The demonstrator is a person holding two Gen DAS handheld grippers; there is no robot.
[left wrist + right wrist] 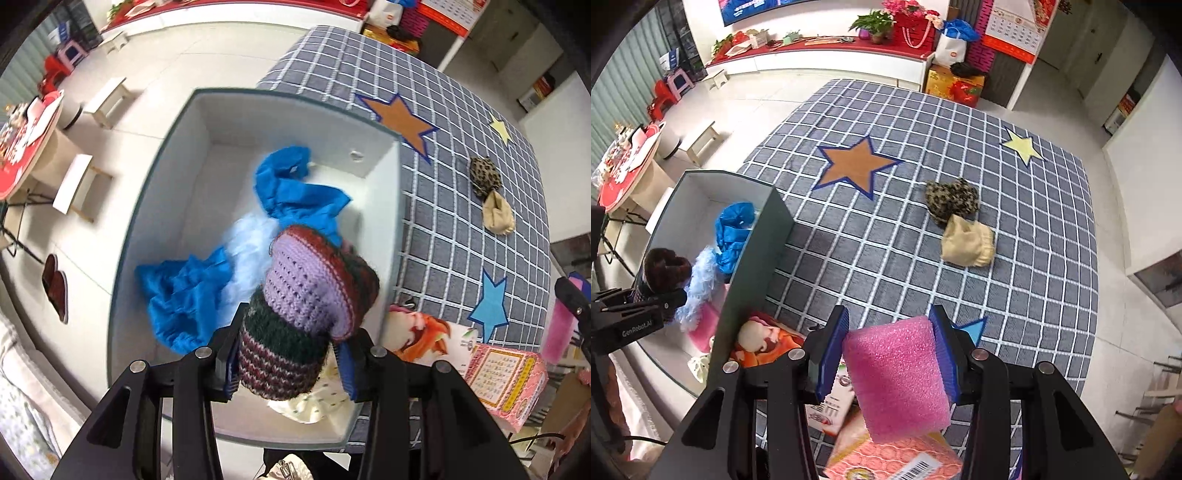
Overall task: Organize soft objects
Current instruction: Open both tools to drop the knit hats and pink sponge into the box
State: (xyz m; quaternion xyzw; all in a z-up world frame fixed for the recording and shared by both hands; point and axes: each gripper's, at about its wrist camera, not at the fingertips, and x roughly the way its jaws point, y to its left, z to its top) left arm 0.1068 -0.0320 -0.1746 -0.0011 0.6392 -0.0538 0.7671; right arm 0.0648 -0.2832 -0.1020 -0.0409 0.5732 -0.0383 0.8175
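Knitted hat [295, 325] hanging over open box [184, 155], pinched in my left gripper [291, 365]; jaws partly apart, pressing on its striped cuff. Pink foam block [894, 373] squeezed in my right gripper [892, 358], over checked blanket [923, 122] beside box. Am judging: lowering hat onto blue cloth [291, 192] before letting go, keeping clear of box wall, foam following.

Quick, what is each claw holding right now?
Left claw: shut on the knitted hat, over the white box.
Right claw: shut on the pink foam block.
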